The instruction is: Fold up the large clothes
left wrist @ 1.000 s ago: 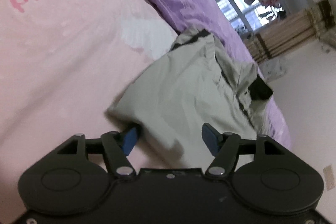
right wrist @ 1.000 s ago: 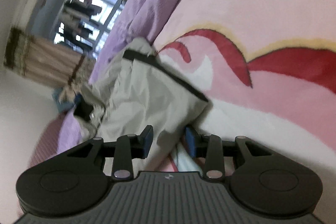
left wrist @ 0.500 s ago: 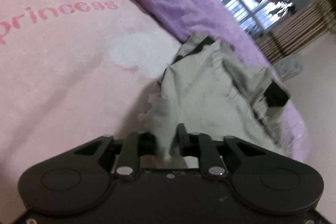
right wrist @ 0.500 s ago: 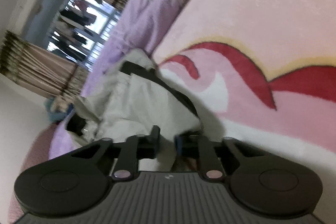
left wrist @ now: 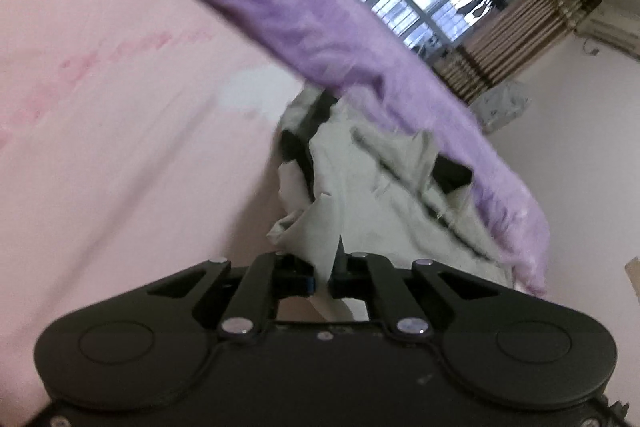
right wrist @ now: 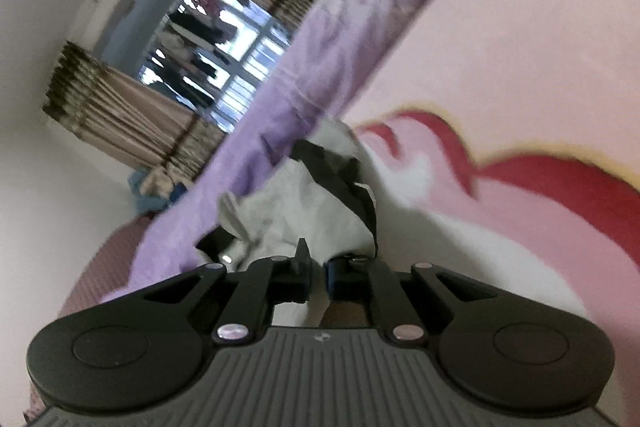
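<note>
My L gripper (left wrist: 321, 285) is pinched tight on a grey-green garment (left wrist: 376, 203), fabric edge poking up between the blue pads, and my R gripper (right wrist: 316, 281) is likewise clamped on the same garment (right wrist: 304, 211) at its near hem. Garment bunches from the fingers toward 12–1 o'clock in L view, long axis running away from me, lying on the pink blanket (left wrist: 120, 115) against the purple duvet (left wrist: 304, 11). Only L view shows faint pink lettering at 10; only R view shows the red print (right wrist: 560, 187) at 3; window (right wrist: 208, 67) at 11.
</note>
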Motion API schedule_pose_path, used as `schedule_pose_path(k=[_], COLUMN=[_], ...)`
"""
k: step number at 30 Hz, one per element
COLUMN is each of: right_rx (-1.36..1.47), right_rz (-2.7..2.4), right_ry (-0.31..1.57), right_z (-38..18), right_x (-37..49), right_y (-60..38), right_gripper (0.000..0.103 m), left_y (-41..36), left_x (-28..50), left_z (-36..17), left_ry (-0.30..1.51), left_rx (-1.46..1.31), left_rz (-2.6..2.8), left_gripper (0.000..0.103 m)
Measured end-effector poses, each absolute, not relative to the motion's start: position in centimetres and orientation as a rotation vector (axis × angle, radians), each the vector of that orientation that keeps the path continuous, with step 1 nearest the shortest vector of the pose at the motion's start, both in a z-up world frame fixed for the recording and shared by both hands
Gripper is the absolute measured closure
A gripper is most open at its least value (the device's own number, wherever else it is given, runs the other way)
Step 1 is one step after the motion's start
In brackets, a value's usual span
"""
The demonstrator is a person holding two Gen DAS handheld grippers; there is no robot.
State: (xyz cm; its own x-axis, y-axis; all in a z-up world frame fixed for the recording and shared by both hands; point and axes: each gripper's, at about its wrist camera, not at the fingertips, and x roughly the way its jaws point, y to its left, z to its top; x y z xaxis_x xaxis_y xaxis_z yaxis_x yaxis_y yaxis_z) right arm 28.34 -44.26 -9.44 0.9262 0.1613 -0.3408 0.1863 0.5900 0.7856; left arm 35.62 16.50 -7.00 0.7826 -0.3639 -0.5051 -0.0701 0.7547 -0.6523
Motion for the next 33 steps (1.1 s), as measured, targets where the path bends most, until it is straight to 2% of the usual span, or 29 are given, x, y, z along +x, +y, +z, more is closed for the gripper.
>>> schedule_pose_path(k=[2,3,4,5,6,8,9,11,14,17,19,21,23,29,31,33], right_rx=[0.960,0.971,0.970,0.947,0.905,0.791,0.735,0.624,0.460,0.391,0.356,0.301,0.251,0.163,0.137,0.110], right_rz=[-0.030,-0.042,-0.045,-0.041,-0.053,-0.106,-0.115,-0.163,-0.235,-0.141,-0.058,0.021,0.071,0.130,0.123,0.115], right_ry=[0.436,0.448,0.451,0.456,0.470,0.502,0.508,0.500,0.429,0.365,0.365,0.397,0.431,0.542,0.543,0.551], right_z=[-11.0,-11.8,-12.2,-12.4,-12.3,-11.4,-10.7,-8.9,-5.9,-3.6,-3.0,-3.1,-3.8,-6.6,-7.3,-7.7], right_x=[28.0,28.0,28.0,28.2,28.3,27.8,27.4,26.5,25.6,26.1,27.0,28.1,29.0,30.3,30.0,29.9], right_y=[-44.5,-44.6,-44.7,-44.8,-44.7,-44.4,-44.3,-43.8,-41.6,-38.1,-35.0,-31.2,-27.6,-21.0,-20.2,-20.1], right_gripper=[0.095,0.094,0.093,0.087,0.075,0.061,0.056,0.052,0.052,0.052,0.063,0.080,0.087,0.090,0.088,0.089], left_y=[16.6,16.8,17.0,17.4,18.0,19.1,19.5,19.9,19.0,14.6,10.5,6.3,2.4,-4.1,-5.0,-5.3], left_x=[35.1,35.2,35.5,35.7,35.6,34.9,34.4,33.6,33.0,33.3,33.8,34.3,35.0,36.2,36.7,37.0], left_z=[-8.7,-9.5,-10.1,-10.4,-10.4,-9.5,-8.5,-6.6,-3.8,-2.1,-1.9,-2.4,-3.4,-7.0,-8.5,-9.5], left_ry=[0.697,0.713,0.733,0.744,0.736,0.743,0.730,0.687,0.619,0.595,0.588,0.599,0.628,0.711,0.739,0.719], left_rx=[-0.709,-0.710,-0.700,-0.692,-0.696,-0.654,-0.593,-0.515,-0.499,-0.397,-0.302,-0.216,-0.166,-0.074,-0.046,-0.006], left_rz=[-0.149,-0.137,-0.115,-0.091,-0.099,-0.062,0.002,0.044,-0.017,-0.102,-0.161,-0.187,-0.231,-0.292,-0.291,-0.266], left_gripper=[0.097,0.090,0.075,0.069,0.068,0.060,0.053,0.054,0.054,0.054,0.053,0.053,0.054,0.055,0.049,0.048])
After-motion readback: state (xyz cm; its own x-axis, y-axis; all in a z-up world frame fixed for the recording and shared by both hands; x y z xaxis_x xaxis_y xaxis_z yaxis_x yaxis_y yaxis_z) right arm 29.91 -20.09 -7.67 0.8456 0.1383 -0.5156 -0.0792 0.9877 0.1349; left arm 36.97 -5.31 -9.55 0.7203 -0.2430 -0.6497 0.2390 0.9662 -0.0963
